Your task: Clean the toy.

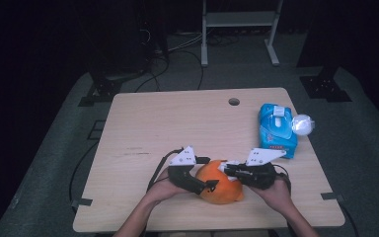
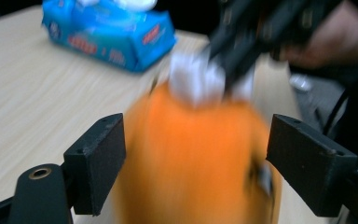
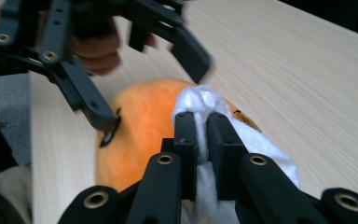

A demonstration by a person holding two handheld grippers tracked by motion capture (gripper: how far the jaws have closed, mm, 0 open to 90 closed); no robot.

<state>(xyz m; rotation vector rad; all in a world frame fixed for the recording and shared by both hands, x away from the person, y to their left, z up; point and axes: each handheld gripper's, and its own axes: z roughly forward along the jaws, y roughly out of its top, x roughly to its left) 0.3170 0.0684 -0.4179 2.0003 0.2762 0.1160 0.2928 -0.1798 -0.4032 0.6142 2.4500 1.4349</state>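
Note:
An orange soft, rounded thing (image 1: 219,190) lies near the front edge of the wooden table (image 1: 177,123). My left gripper (image 1: 208,173) comes at it from the left. In the left gripper view its jaws stand open (image 2: 196,163), one on each side of the orange thing (image 2: 191,158), which is blurred. My right gripper (image 1: 228,170) comes from the right and is shut on a white tissue (image 3: 200,100) that lies on top of the orange thing (image 3: 144,126). In the right gripper view its jaws (image 3: 202,126) pinch the tissue. The left gripper (image 3: 151,91) shows beyond it.
A blue pack of wipes (image 1: 276,129) lies at the table's right side, with a white round thing (image 1: 303,124) at its right edge. A cable hole (image 1: 234,101) is near the far edge. Cables and a metal rack stand on the floor behind.

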